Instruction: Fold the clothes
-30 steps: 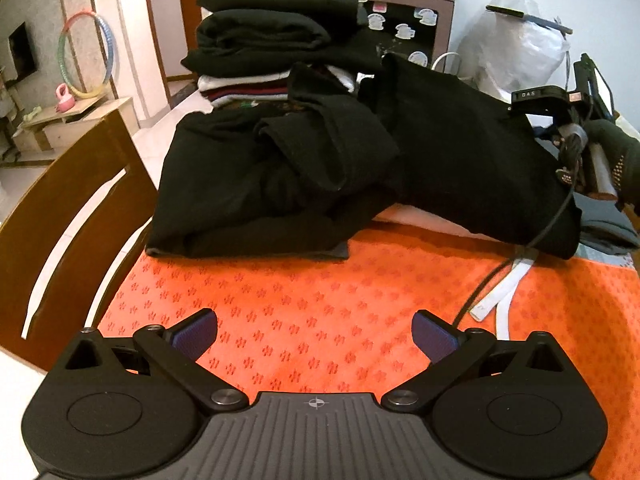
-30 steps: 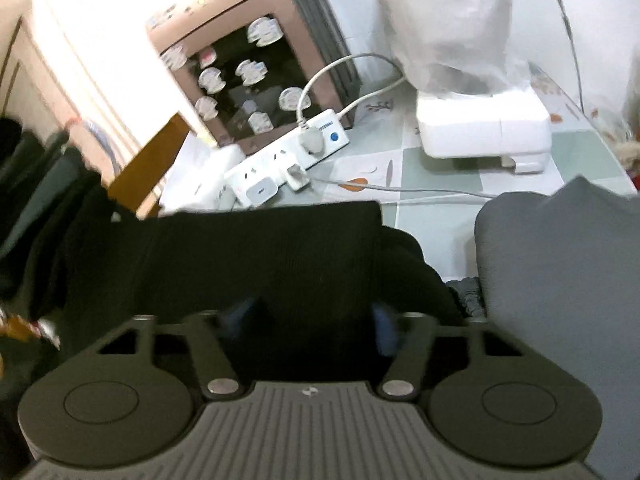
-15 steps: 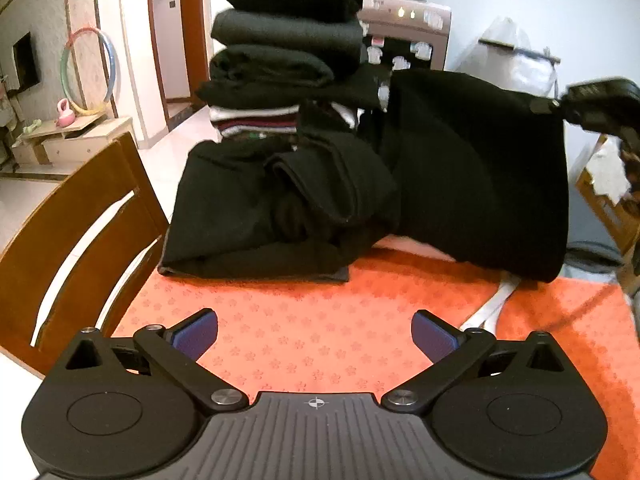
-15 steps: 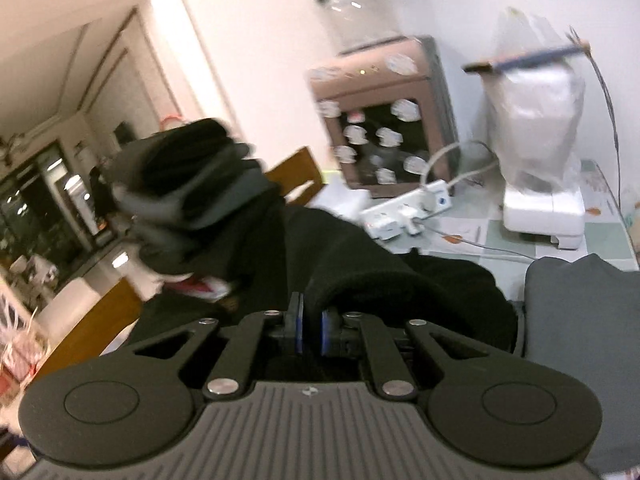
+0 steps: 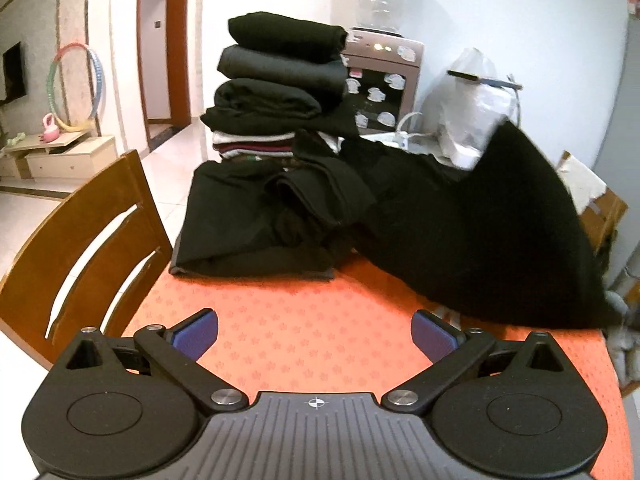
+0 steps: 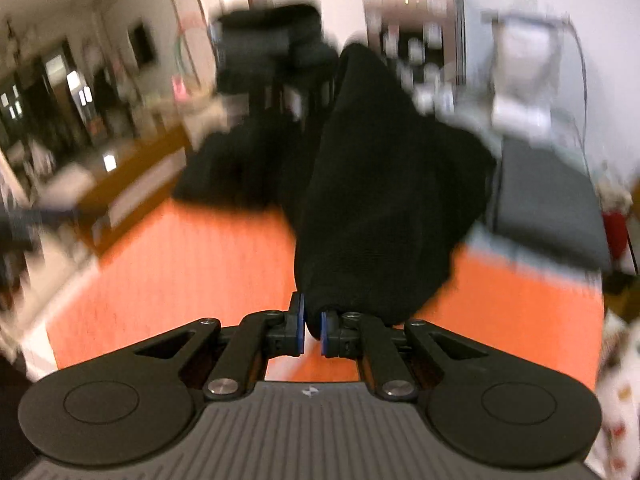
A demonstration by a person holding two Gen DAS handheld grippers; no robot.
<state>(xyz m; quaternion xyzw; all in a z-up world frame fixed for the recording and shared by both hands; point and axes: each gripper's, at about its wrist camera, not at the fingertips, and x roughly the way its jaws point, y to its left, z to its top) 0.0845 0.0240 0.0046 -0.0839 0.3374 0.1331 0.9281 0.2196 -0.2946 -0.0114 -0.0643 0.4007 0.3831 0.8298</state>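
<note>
The right gripper [image 6: 311, 322] pinches the black garment [image 6: 384, 200] stretching ahead above the orange cloth [image 6: 180, 272]; the left gripper [image 5: 316, 330] gapes empty.

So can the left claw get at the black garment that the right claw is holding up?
Probably yes. The left claw is open and empty over bare orange cloth, and the black garment that the right claw pinches has a lower edge hanging unobstructed ahead.

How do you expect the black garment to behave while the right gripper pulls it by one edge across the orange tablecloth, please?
Probably floppy: the black garment hangs in a drooping cone from the right gripper, which is shut on its edge. It likely drags rather than slides cleanly, since its far part lies against the black pile. It looks thick, so perhaps moderately heavy.
</note>
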